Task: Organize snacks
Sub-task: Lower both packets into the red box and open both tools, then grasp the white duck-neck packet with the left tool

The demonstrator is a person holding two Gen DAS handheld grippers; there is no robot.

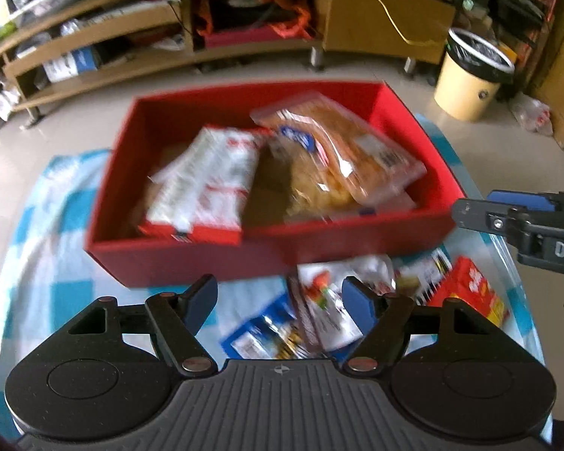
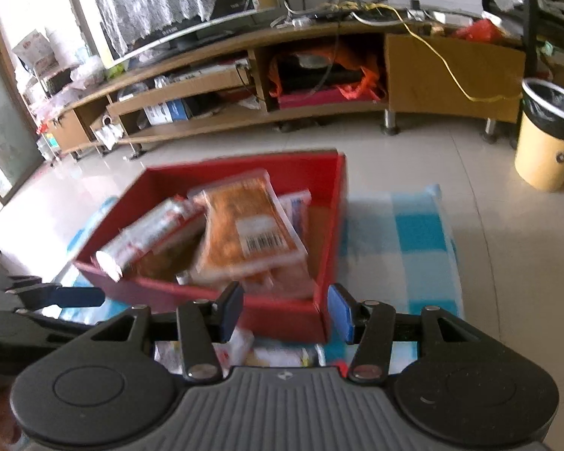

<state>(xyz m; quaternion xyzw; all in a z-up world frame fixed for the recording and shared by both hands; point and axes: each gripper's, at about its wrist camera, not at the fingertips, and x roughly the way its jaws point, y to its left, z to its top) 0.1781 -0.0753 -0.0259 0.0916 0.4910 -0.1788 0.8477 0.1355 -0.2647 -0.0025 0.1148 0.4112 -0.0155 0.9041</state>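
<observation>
Looking down both wrists at the red box (image 1: 191, 263) on the checked cloth (image 1: 64, 240). I've got the left gripper (image 1: 280, 295) with jaws wide apart and nothing between them, hanging over loose packets (image 1: 319, 308) on the cloth just in front of the box — a red-yellow carton (image 1: 473, 289) lies at their right. My right gripper (image 2: 285, 308) is likewise spread and empty, near the box's front right corner; its finger shows at the right edge of the left view. Inside the box: a white-red pack (image 1: 203, 184) leaning on the left side, an orange bag (image 2: 248, 233) tilted on top toward the right, more snacks under it — both views too blurred for labels. Yellow bin (image 2: 545, 150) stands on the floor, well apart.
</observation>
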